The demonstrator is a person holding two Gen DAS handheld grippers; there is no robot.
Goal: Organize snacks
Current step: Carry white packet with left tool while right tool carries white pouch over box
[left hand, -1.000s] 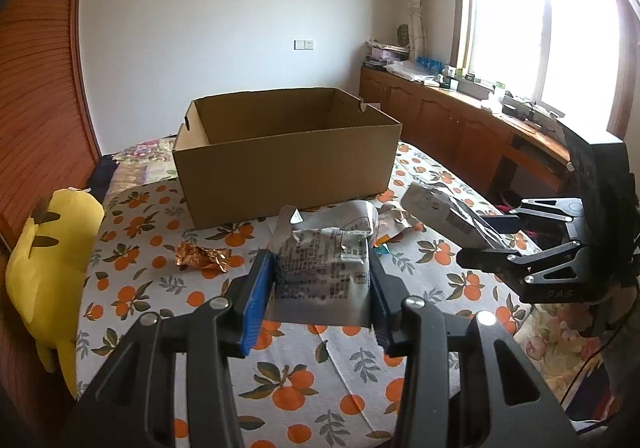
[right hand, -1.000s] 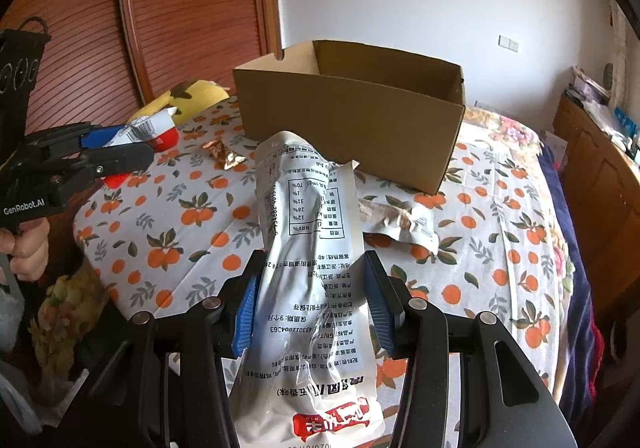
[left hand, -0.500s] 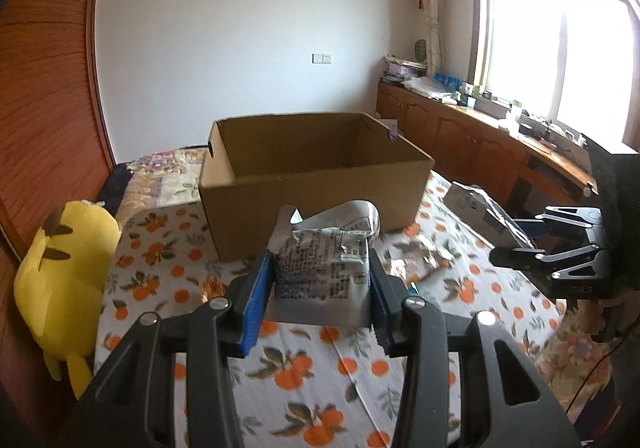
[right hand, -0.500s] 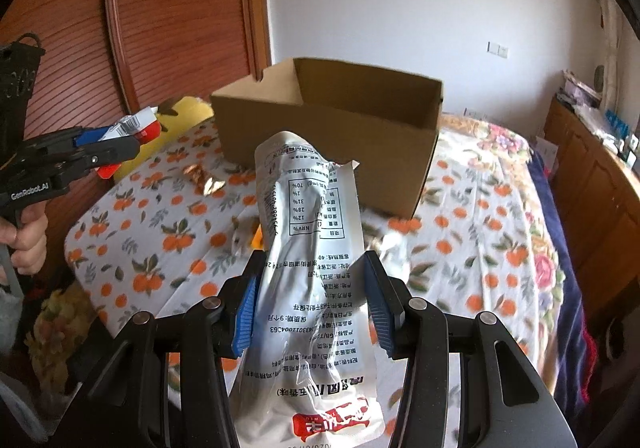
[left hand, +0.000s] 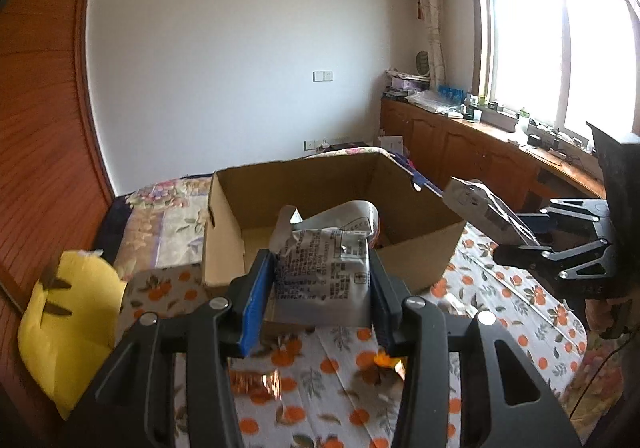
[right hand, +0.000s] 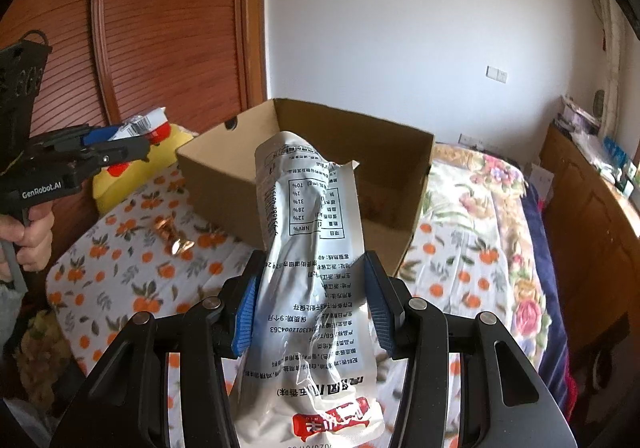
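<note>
Snack packets sit in both my claws at this moment: my left claw (left hand: 318, 298) is clamped across a small silver packet (left hand: 322, 272) with dense print on it, and my right claw (right hand: 310, 308) is clamped around the middle of a long silver pouch (right hand: 312, 248) that has a red label at its near end. Both are held in the air near the open cardboard box (left hand: 320, 191), the small packet at its near wall, the long pouch short of a corner. What I can see of the box floor looks bare, so I judge the sorting is at an early stage: two snacks are in hand and not yet dropped in, and more lie loose. On the orange-patterned bedspread (right hand: 120, 268) a crinkled copper-coloured wrapper (right hand: 172, 240) rests well apart from the box, and in the left view another shiny scrap (left hand: 256, 384) lies just below my fingers, with a small orange piece (left hand: 384, 360) beside the right finger; whether these are full snacks or empty wrappers I cannot tell. A yellow plush toy (left hand: 68, 324) leans at the edge of the bed by the wooden sliding door (right hand: 168, 27). Nothing stands between either packet and the box opening, though the two claws are converging on the same box and could crowd each other. Along the window wall runs a cluttered wooden cabinet (left hand: 480, 151), out of the way.
</note>
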